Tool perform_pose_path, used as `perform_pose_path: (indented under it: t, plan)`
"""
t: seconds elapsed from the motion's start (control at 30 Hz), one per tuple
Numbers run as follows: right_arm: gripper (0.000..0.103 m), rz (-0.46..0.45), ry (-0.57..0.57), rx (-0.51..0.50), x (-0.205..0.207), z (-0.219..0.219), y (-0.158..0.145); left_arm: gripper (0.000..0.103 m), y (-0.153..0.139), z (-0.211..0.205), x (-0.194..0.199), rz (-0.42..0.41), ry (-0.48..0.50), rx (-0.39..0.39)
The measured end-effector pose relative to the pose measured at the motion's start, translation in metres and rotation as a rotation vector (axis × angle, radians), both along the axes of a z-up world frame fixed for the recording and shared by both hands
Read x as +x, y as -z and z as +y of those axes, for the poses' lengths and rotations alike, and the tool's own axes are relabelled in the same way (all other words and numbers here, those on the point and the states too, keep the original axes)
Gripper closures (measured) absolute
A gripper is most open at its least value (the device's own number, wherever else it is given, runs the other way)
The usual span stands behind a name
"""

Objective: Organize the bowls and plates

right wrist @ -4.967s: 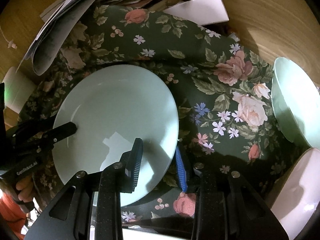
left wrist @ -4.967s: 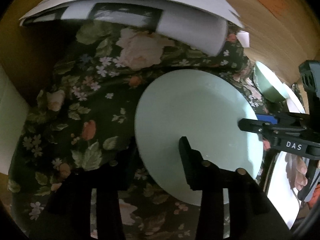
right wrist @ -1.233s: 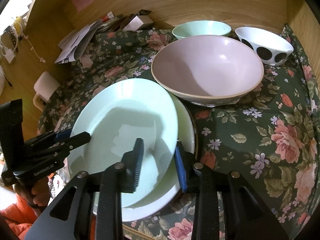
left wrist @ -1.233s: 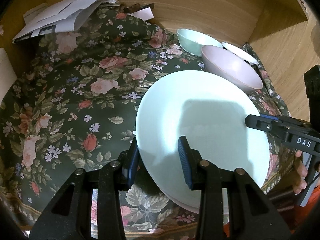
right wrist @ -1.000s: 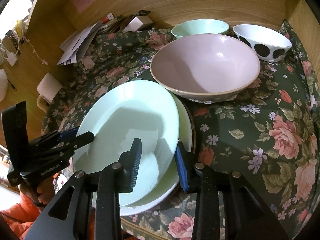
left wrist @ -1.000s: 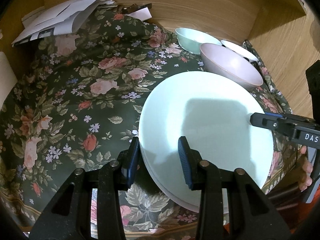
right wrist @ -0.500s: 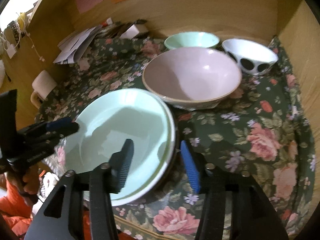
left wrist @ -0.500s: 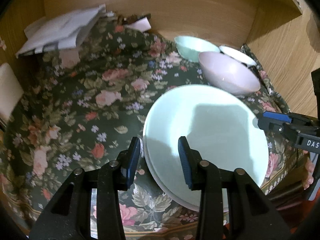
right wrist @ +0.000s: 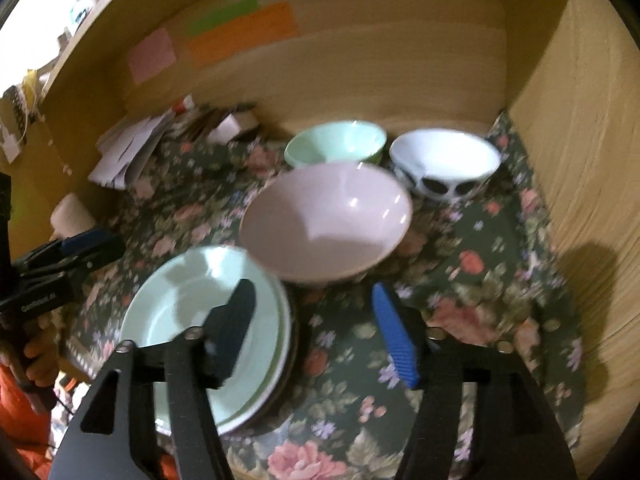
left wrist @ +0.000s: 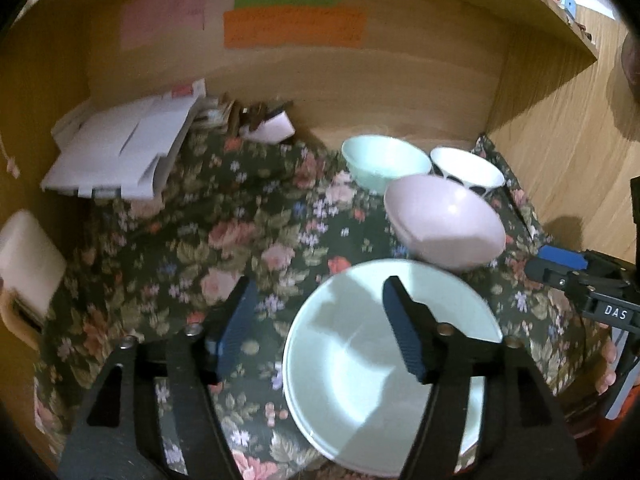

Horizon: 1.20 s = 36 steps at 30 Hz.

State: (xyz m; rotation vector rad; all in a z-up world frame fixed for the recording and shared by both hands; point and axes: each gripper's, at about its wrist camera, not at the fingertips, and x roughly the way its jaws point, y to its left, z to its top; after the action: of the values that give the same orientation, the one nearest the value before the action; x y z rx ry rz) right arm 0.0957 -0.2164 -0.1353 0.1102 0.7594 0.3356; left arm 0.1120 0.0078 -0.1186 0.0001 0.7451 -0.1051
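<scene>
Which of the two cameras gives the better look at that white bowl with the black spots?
The right wrist view: the spotted bowl shows its black spots and whole rim. In the left wrist view, the pink bowl hides most of it, leaving only the rim.

Dim, warm indoor light with motion blur, worse in the right wrist view.
Tool shadows fall across the pale plate (left wrist: pixel 384 344); small glare spots dot the pink bowl (right wrist: pixel 326 216). Fisheye bends the wooden wall (left wrist: pixel 360 92), corners go black, and daylight blows out upper edges.
</scene>
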Motion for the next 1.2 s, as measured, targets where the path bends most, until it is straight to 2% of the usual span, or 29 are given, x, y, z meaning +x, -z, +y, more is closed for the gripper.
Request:
perform_pose_path:
  t: [0.07, 0.3, 0.43, 0.93, 1.0, 1.2]
  plan:
    - [0.042, -0.021, 0.009, -0.003, 0.003, -0.003, -0.005, 0.025, -0.007, -0.005, 0.007, -0.019, 0.008, 0.009]
    - [0.036, -0.051, 0.034, -0.004, 0.024, -0.011, -0.012, 0.017, -0.015, -0.025, 0.037, -0.019, 0.035, 0.033]
    - [0.034, -0.055, 0.053, -0.009, 0.037, -0.016, -0.01, 0.016, -0.01, -0.038, 0.057, 0.003, 0.061, 0.036]
    - [0.034, 0.052, 0.078, 0.004, 0.086, -0.029, 0.031, 0.016, 0.042, -0.074, 0.127, 0.155, 0.12, 0.088]
    - [0.035, 0.069, 0.075, 0.018, 0.09, -0.029, 0.035, 0.019, 0.047, -0.077, 0.133, 0.167, 0.126, 0.09]
    - [0.056, 0.103, 0.066, 0.041, 0.099, -0.027, 0.045, 0.039, 0.056, -0.081, 0.143, 0.195, 0.135, 0.084]
